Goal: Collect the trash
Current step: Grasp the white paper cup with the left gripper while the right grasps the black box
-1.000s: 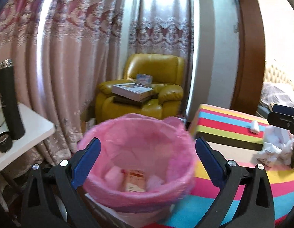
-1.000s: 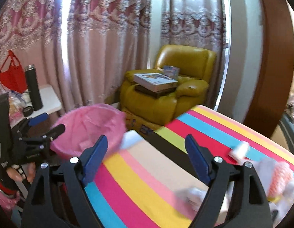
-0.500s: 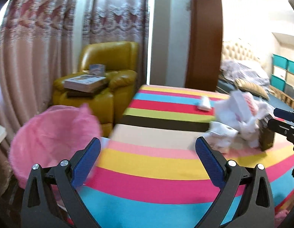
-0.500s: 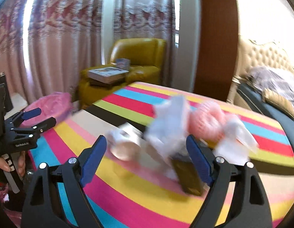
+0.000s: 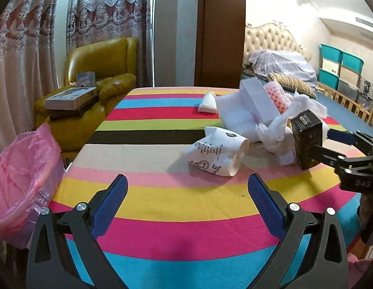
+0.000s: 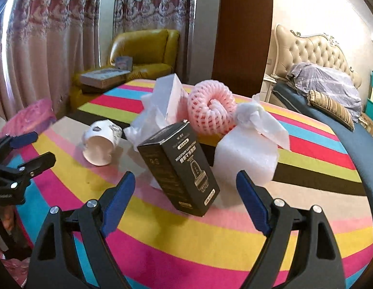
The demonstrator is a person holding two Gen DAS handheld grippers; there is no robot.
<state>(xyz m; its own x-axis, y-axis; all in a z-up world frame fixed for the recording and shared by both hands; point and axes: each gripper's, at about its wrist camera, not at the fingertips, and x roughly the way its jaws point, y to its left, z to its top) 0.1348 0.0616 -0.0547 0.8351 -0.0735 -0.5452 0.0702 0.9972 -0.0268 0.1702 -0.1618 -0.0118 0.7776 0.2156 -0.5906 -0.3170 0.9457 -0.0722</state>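
A pile of trash lies on the striped round table (image 5: 186,202): a tipped paper cup (image 5: 216,154), a black carton (image 6: 179,166), crumpled white wrap (image 5: 273,132), a pink foam net (image 6: 211,112) and a white foam block (image 6: 245,160). The pink-lined bin (image 5: 22,180) stands at the table's left edge. My left gripper (image 5: 187,202) is open and empty, short of the cup. My right gripper (image 6: 184,200) is open, with the black carton just ahead between its fingers, not touching.
A yellow armchair (image 5: 94,84) with books stands behind the table by the curtains. A bed (image 6: 330,91) with bedding lies at the right. A small folded tissue (image 5: 208,102) lies at the table's far side.
Both grippers have swung right, from the pink bin to the trash pile on the table. The bin has moved to the left edge of both views. Both stay open.
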